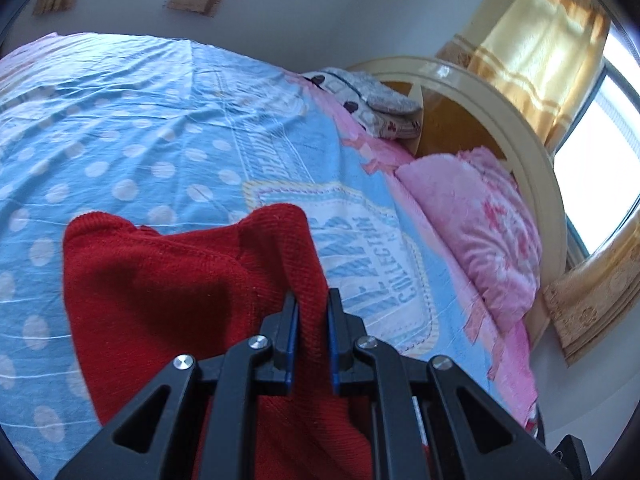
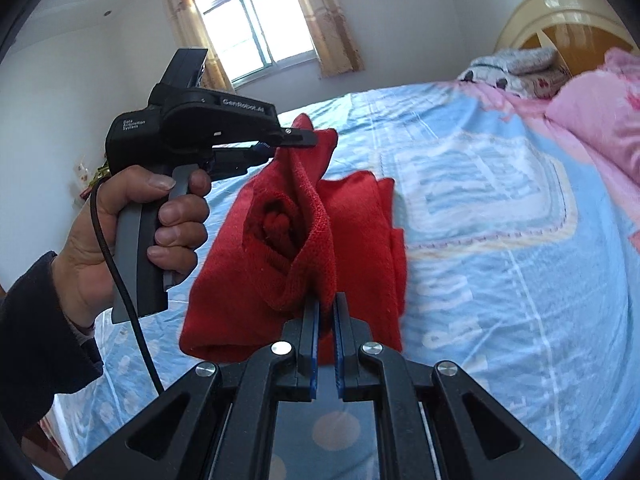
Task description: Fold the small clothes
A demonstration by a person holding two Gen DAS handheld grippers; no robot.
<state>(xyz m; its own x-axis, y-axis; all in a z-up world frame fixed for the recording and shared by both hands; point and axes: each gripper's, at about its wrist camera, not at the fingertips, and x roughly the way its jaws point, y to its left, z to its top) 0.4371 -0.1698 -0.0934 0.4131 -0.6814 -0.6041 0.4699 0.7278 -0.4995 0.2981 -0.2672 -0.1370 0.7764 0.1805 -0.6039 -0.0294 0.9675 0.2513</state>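
Note:
A small red knitted garment hangs above the blue polka-dot bedsheet, held up between both grippers. My left gripper is shut on a thick fold of the red knit. In the right wrist view my right gripper is shut on another edge of the red garment, which sags in a bunched roll. The left gripper shows there too, higher and farther off, pinching the garment's top corner, gripped by a person's hand in a dark sleeve.
A pink pillow and a folded grey blanket lie at the head of the bed by the cream headboard. Curtained windows line the walls. A black cable trails from the left gripper's handle.

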